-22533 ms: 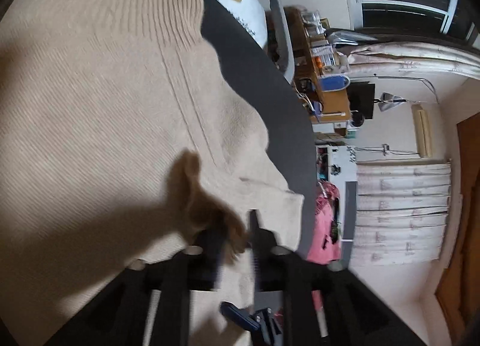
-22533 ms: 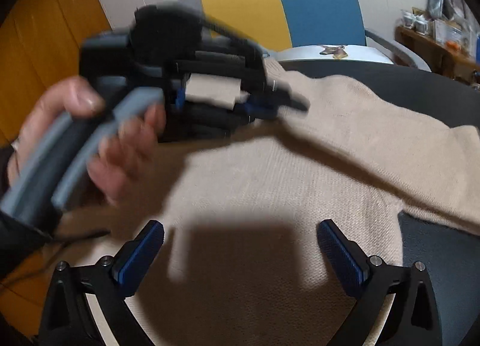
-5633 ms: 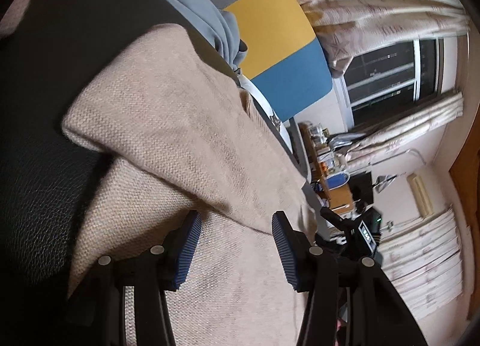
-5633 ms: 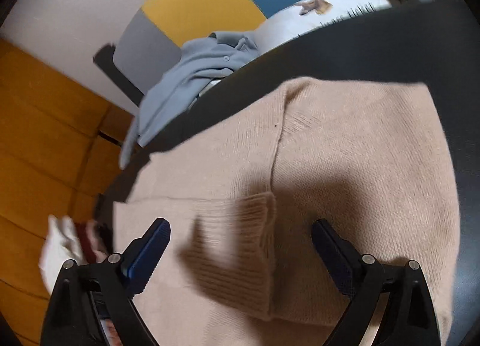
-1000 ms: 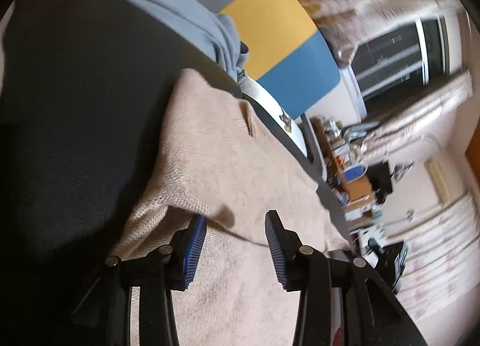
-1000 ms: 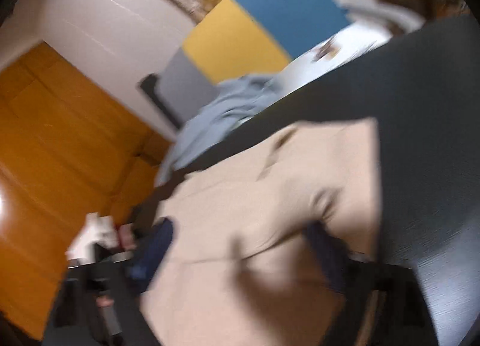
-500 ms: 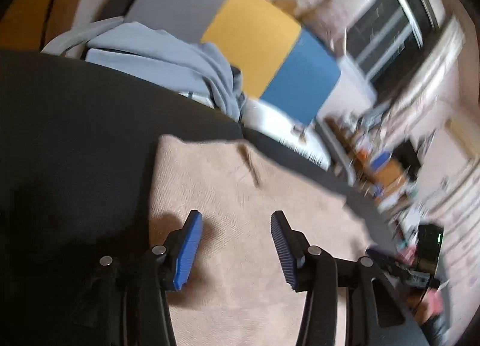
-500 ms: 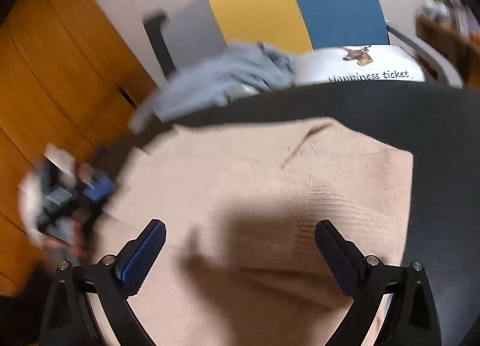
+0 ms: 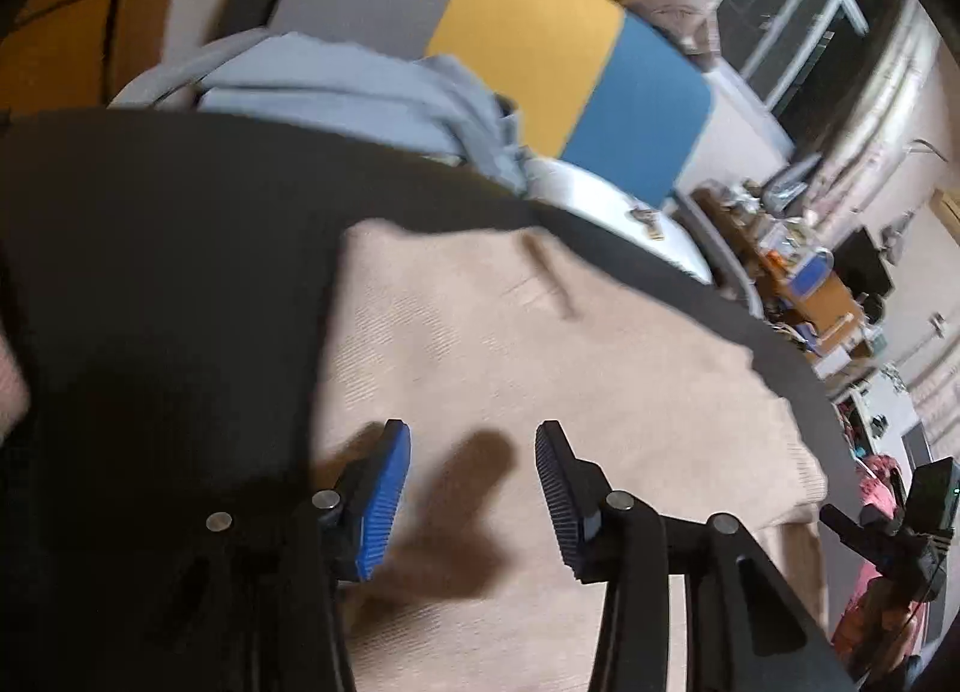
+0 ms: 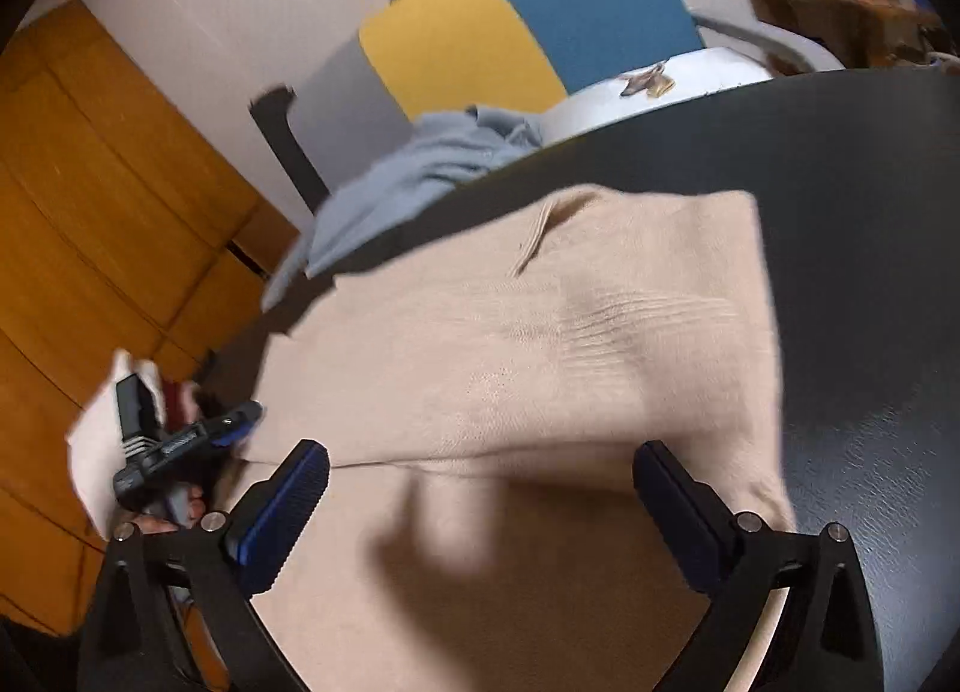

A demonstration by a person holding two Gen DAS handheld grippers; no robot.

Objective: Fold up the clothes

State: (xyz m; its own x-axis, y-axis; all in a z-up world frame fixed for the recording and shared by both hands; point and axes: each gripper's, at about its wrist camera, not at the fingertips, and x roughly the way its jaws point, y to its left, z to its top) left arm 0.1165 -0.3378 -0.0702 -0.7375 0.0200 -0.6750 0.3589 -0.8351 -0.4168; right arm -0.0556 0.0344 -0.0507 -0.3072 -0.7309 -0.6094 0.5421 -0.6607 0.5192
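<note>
- Sweater (image 10: 540, 344), beige knit, lies folded flat on the dark table (image 10: 870, 272), centred so both grippers can reach its edges.
- Left gripper (image 9: 474, 476) hovers over the sweater's 7 o'clock corner; its jaws, half spread, are closing with nothing pinched between them, likely lining up for an edge.
- Right gripper (image 10: 480, 488) hangs with jaws spread wide and empty above the fold line, probably to smooth or catch the next flap.
- Grey-blue garment (image 9: 360, 92) waits on the chair (image 9: 540, 50) at 12 o'clock.

A lived-in home room: curtained window (image 9: 798, 26), cluttered wooden desk (image 9: 822, 296), orange wooden doors (image 10: 102, 224).
</note>
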